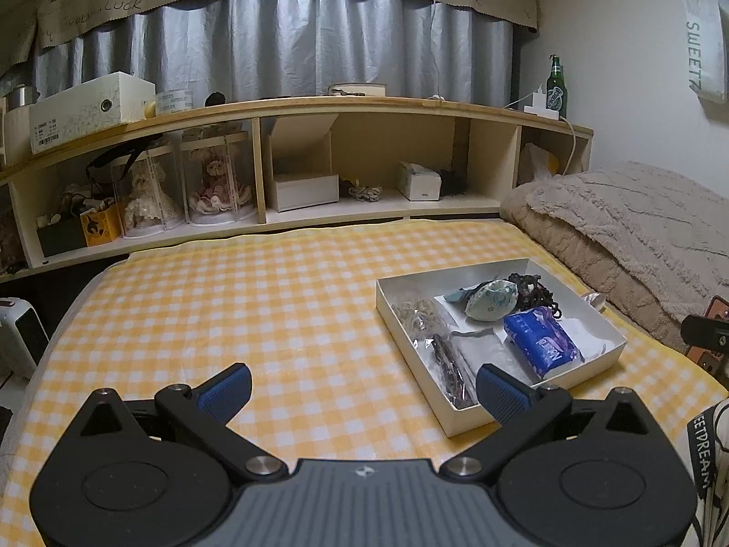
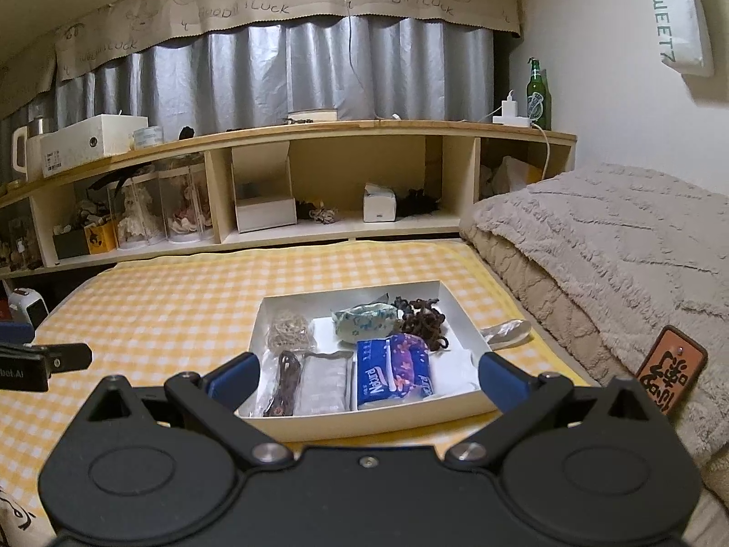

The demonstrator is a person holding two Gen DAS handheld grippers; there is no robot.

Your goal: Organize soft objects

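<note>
A shallow white box (image 2: 451, 405) (image 1: 460, 419) sits on the yellow checked bed cover. It holds a blue tissue pack (image 2: 392, 376) (image 1: 542, 339), a pale floral pouch (image 2: 364, 321) (image 1: 492, 303), dark curly hair ties (image 2: 423, 319) (image 1: 535, 289), a bag of rubber bands (image 2: 289, 332) (image 1: 419, 314), a clear white packet (image 2: 323, 385) (image 1: 485, 351) and a dark item in a bag (image 2: 284, 383) (image 1: 449, 374). My left gripper (image 1: 362, 392) is open and empty, left of the box. My right gripper (image 2: 367, 378) is open and empty, fingers astride the box's near edge.
A folded beige blanket (image 2: 615, 246) lies right of the box. A wooden headboard shelf (image 2: 319, 130) with boxes, dolls and a green bottle (image 2: 537, 95) runs along the back. A clear plastic wrapper (image 2: 505, 332) lies beside the box. An orange tag (image 2: 669, 371) sits at right.
</note>
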